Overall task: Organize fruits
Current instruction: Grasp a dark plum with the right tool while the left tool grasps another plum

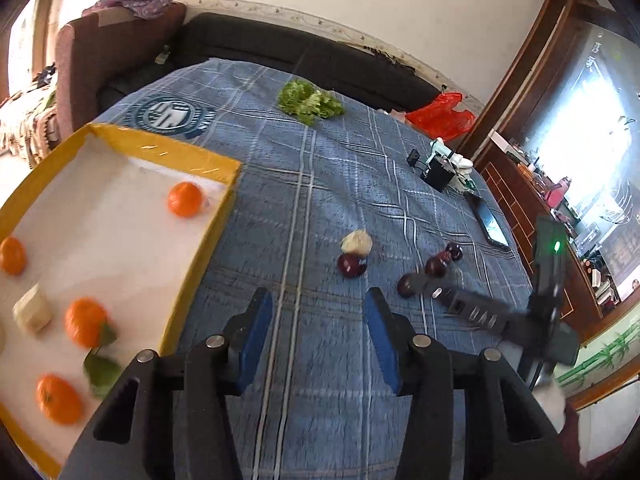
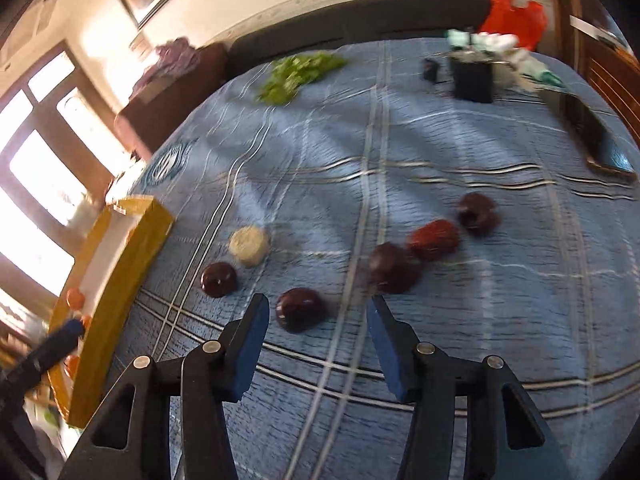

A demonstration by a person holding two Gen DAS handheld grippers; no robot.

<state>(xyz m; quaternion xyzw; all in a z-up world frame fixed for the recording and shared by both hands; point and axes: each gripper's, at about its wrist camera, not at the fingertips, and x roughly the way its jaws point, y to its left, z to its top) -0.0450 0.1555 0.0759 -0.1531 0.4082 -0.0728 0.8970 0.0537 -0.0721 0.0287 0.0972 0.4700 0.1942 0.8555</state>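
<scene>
Blue plaid cloth [image 1: 320, 200] | round emblem [image 1: 170, 114] | lettering unreadable

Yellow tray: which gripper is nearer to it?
Left. The left gripper hangs open right beside the yellow tray, just off its near wall. The right gripper is open over the dark fruit, farther across the cloth.

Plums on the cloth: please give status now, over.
Left gripper and right gripper: jaws open, empty. Five plums loose; nearest plum just ahead of right jaws. Oranges already in tray. Nothing blocking.
</scene>
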